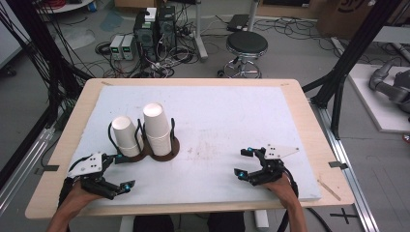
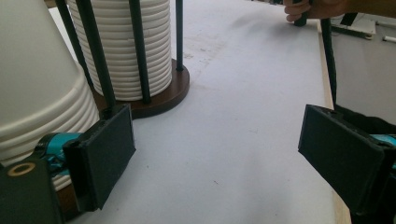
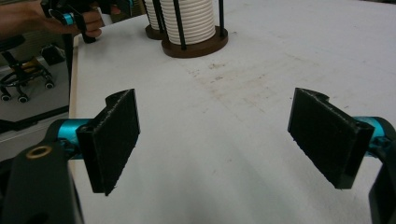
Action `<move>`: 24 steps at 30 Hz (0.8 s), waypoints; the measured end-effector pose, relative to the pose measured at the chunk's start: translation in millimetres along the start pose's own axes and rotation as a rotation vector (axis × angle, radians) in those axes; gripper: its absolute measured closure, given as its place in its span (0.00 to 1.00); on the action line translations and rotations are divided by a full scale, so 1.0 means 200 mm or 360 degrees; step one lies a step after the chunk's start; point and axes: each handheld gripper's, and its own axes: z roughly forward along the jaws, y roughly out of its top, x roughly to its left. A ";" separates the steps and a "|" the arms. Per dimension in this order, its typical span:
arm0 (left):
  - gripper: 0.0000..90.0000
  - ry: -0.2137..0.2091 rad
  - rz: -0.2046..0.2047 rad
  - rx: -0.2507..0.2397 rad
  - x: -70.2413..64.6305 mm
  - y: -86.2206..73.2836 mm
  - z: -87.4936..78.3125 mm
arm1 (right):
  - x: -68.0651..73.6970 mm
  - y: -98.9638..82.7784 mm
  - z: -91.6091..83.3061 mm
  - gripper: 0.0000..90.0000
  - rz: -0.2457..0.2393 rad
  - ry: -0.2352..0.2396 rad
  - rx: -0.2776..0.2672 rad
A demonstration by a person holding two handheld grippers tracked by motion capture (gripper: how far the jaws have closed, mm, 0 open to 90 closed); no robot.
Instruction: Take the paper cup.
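White-topped table – cabled floor beyond – both grippers' jaws apart, empty

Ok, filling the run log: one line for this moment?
left gripper: open, beside cup stacks | right gripper: open, empty | holder: untouched

- Our left gripper is black with teal fittings and a grey three-cornered plate.
- Our right gripper matches it.
- Black cables trail back; our forearms are unsleeved.
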 end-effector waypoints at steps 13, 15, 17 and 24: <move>0.12 0.0002 0.0000 -0.0005 0.00 0.00 0.00 | 0.00 0.00 -0.01 0.19 -0.0003 -0.0006 -0.0019; 0.12 -0.0004 -0.0004 -0.0005 0.00 0.00 0.00 | 0.00 0.00 0.00 0.19 -0.0019 -0.0002 -0.0003; 0.12 -0.0005 -0.0007 -0.0007 0.00 0.00 0.00 | 0.00 0.00 0.00 0.19 -0.0033 -0.0005 -0.0003; 0.12 -0.0004 -0.0019 -0.0005 0.00 0.00 0.00 | 0.00 0.00 0.00 0.19 -0.0010 0.0001 -0.0002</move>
